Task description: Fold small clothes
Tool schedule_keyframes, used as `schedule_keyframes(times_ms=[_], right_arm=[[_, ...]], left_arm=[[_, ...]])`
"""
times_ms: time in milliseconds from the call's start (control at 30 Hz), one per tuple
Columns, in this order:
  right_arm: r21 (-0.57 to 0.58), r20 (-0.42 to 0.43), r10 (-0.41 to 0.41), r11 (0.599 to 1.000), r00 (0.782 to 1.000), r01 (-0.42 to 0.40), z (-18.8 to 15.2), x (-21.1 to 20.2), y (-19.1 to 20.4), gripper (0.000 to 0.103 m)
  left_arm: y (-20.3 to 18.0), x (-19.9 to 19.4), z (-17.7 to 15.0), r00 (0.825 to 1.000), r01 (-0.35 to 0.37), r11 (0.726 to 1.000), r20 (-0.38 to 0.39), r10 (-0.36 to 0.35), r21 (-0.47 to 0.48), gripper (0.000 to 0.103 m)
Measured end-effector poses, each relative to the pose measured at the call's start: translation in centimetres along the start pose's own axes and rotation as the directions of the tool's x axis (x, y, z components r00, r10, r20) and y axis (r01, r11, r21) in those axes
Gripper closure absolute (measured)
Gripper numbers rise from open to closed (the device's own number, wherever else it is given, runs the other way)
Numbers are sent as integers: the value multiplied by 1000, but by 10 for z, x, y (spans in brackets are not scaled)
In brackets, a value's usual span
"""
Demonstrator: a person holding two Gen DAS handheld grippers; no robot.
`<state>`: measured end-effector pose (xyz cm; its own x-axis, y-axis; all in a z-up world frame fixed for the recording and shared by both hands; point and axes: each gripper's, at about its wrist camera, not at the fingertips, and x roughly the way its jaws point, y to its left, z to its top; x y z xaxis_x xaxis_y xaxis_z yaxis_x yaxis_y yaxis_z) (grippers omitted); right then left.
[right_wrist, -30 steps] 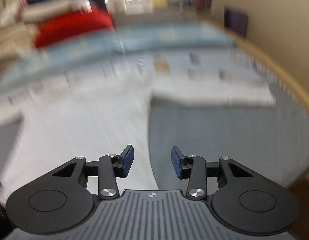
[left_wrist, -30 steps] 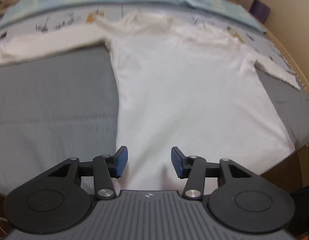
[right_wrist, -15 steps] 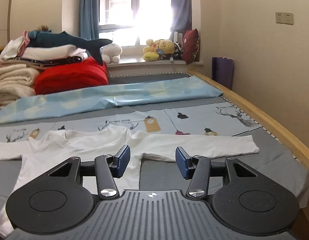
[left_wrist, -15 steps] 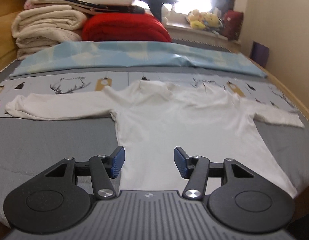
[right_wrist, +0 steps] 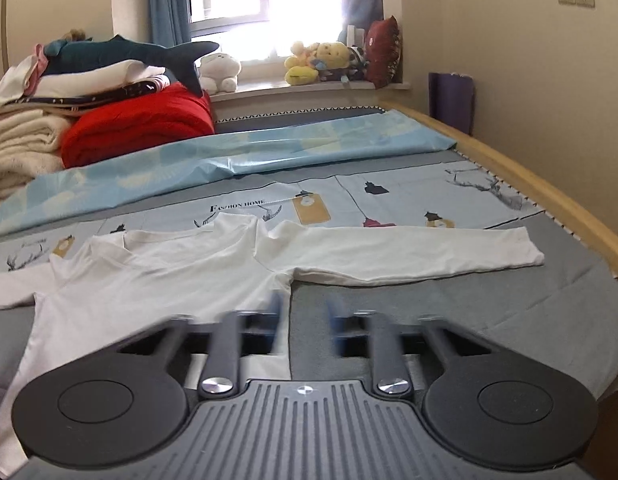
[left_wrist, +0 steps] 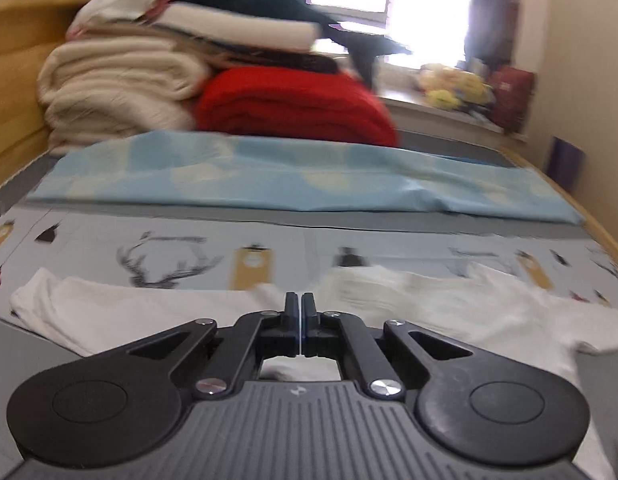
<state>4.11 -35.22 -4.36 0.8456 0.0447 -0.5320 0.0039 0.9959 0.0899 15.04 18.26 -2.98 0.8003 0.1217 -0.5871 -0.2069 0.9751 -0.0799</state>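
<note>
A white long-sleeved shirt point(right_wrist: 169, 280) lies flat on the grey bed, collar toward the window. Its right sleeve point(right_wrist: 409, 256) stretches out toward the wooden bed rim. My right gripper point(right_wrist: 305, 308) hovers over the shirt's right side edge below the armpit. Its blue fingers are motion-blurred and closing, still apart, with nothing pinched. In the left wrist view the shirt point(left_wrist: 449, 300) and its left sleeve point(left_wrist: 109, 304) lie just beyond my left gripper point(left_wrist: 300, 300). That gripper's jaws are closing and stand together in front of the collar area, with no cloth seen between them.
Folded cream blankets point(left_wrist: 121, 80) and a red blanket point(left_wrist: 293, 104) are stacked at the head of the bed, behind a light blue sheet point(left_wrist: 269, 172). A wooden bed rim point(right_wrist: 529, 184) runs along the right. Plush toys point(right_wrist: 321, 60) sit on the windowsill.
The left view has swung left and up toward the left sleeve and blankets, and its jaws have come together. The right gripper's fingers have drawn closer and are blurred.
</note>
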Motion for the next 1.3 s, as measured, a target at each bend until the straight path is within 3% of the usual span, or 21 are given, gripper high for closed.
schedule_keyframes(times_ms=[67, 133, 200, 267, 433, 533, 600, 733, 800, 900, 967, 1033, 1067, 1100, 1167, 1300], right_arm=[[2, 16, 20, 1000, 1000, -20, 1, 1, 1, 103], [3, 21, 42, 999, 999, -42, 3, 4, 2, 103], [2, 0, 25, 1000, 1000, -25, 4, 12, 4, 103], [22, -15, 22, 1000, 1000, -22, 6, 20, 6, 103], [36, -21, 38, 999, 999, -37, 12, 34, 23, 103], [18, -18, 61, 998, 998, -60, 14, 40, 36, 103], [3, -28, 58, 998, 998, -58, 16, 46, 42, 103], [-5, -50, 52, 999, 997, -52, 18, 55, 46, 103], [-12, -55, 49, 999, 997, -50, 19, 57, 48, 103], [-32, -72, 35, 999, 997, -37, 17, 60, 50, 103], [-42, -79, 25, 999, 997, -28, 17, 61, 53, 103], [-47, -86, 19, 999, 996, -23, 17, 63, 55, 103], [-50, -88, 16, 999, 996, -20, 17, 63, 56, 103], [-55, -91, 14, 998, 996, -19, 16, 64, 58, 103], [-70, -95, 11, 997, 995, -18, 16, 65, 62, 103], [-84, -97, 11, 996, 995, -20, 16, 66, 67, 103]], left_arm=[[40, 24, -8, 997, -78, 996, -18, 77, -41, 103], [90, 45, -23, 988, -146, 979, -61, 139, -140, 103], [144, 60, -39, 976, -208, 933, -123, 179, -292, 102], [194, 66, -51, 971, -235, 870, -136, 195, -433, 102], [283, 77, -68, 976, -210, 732, -102, 190, -648, 102], [318, 85, -70, 978, -193, 673, -82, 194, -714, 93], [333, 94, -71, 982, -175, 637, -84, 171, -751, 75], [353, 109, -73, 991, -111, 581, -47, 123, -806, 70], [359, 120, -71, 991, -115, 563, -53, 125, -819, 63], [366, 139, -66, 993, -110, 545, -64, 102, -831, 63], [364, 151, -61, 985, -170, 563, -119, 126, -809, 64], [360, 156, -57, 979, -199, 589, -127, 162, -783, 66], [358, 158, -57, 974, -219, 602, -138, 178, -768, 77], [356, 158, -57, 967, -250, 613, -159, 200, -749, 99], [355, 155, -60, 965, -258, 632, -160, 209, -730, 102], [351, 122, -69, 955, -203, 596, -24, 295, -777, 102]])
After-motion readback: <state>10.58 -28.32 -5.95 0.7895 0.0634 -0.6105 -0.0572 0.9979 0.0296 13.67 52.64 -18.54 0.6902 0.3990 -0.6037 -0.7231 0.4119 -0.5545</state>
